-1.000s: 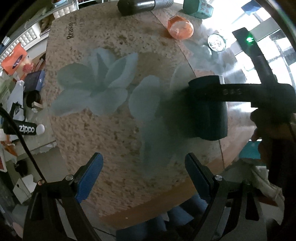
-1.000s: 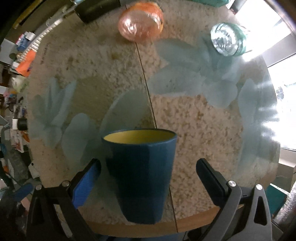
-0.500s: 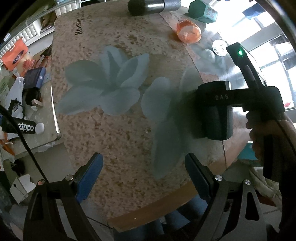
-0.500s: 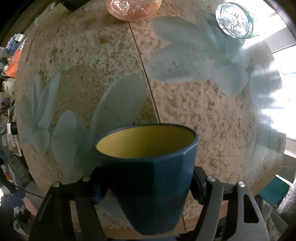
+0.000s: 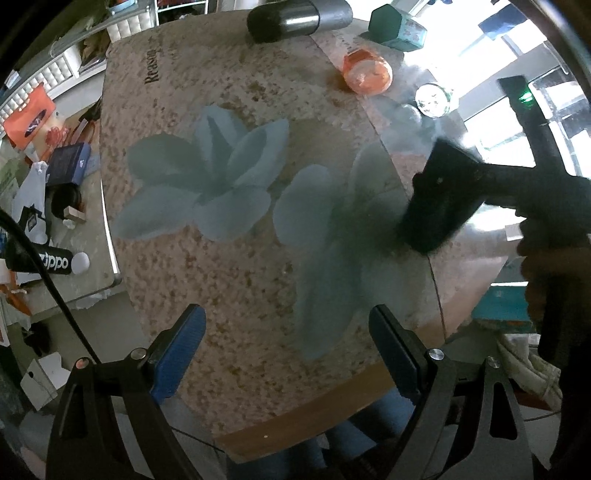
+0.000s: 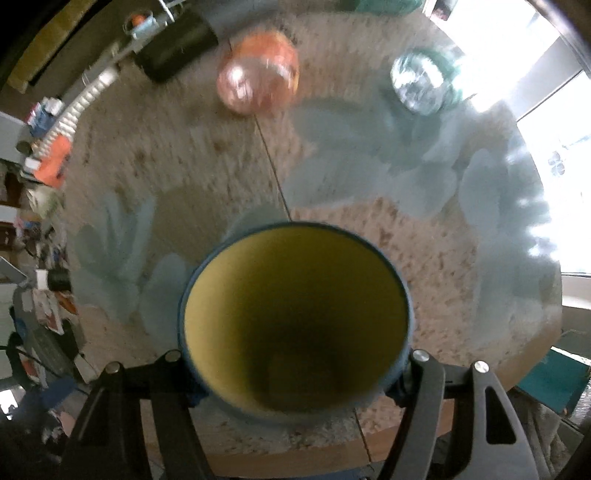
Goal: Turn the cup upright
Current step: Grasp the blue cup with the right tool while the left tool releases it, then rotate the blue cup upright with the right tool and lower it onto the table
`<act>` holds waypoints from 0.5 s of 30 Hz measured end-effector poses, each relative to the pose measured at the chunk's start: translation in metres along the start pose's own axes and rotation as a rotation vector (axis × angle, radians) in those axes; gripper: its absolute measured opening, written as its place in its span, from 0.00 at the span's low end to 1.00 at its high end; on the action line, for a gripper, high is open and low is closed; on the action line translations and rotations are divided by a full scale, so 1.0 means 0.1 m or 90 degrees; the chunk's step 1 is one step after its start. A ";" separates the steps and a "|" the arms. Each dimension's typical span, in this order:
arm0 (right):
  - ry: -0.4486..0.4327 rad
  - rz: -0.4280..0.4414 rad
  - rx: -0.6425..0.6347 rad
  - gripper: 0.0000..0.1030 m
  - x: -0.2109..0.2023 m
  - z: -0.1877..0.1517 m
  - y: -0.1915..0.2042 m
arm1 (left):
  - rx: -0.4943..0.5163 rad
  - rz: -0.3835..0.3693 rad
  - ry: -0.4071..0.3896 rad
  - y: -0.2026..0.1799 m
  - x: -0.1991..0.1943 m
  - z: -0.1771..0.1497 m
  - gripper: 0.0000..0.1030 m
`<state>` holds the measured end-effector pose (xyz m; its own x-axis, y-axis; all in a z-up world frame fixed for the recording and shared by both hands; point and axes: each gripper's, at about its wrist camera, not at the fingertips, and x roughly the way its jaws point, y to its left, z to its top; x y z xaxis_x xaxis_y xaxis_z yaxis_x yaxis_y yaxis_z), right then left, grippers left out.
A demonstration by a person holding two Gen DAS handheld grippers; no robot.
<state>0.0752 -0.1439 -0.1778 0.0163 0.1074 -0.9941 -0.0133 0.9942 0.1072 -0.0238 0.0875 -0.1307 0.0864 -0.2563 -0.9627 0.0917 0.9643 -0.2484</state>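
Note:
The blue cup with a yellow inside point(image 6: 295, 321) fills the lower middle of the right wrist view, its mouth turned toward the camera. My right gripper point(image 6: 295, 380) is shut on the blue cup, one finger on each side of its wall. In the left wrist view the cup point(image 5: 439, 199) looks dark, tilted and lifted off the table at the right, held by the right gripper point(image 5: 458, 184). My left gripper point(image 5: 288, 354) is open and empty over the table's near edge.
The round table point(image 5: 229, 273) has a beige flowered cover. An orange cup point(image 5: 365, 72) and a clear glass point(image 5: 432, 99) lie at the far side. A dark cylinder point(image 5: 295, 16) and a teal box point(image 5: 397, 27) stand at the back. Clutter lies left of the table.
My right gripper has shut on the blue cup, lifted it and tipped it, so its mouth now faces the camera. The left gripper has stayed open near the table's front edge.

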 end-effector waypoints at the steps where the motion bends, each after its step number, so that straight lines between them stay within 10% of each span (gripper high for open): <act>1: -0.015 0.008 0.003 0.67 -0.09 0.00 -0.03 | 0.002 0.000 -0.003 -0.02 -0.02 0.01 0.89; 15: -0.255 -0.013 -0.081 0.66 -0.61 -0.10 -0.31 | 0.001 -0.016 -0.083 -0.49 -0.18 0.26 0.89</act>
<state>0.0648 -0.1817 -0.1208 0.4050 0.1081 -0.9079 -0.1316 0.9895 0.0591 -0.0043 0.0429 -0.0982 0.2117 -0.2876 -0.9341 0.0964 0.9572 -0.2729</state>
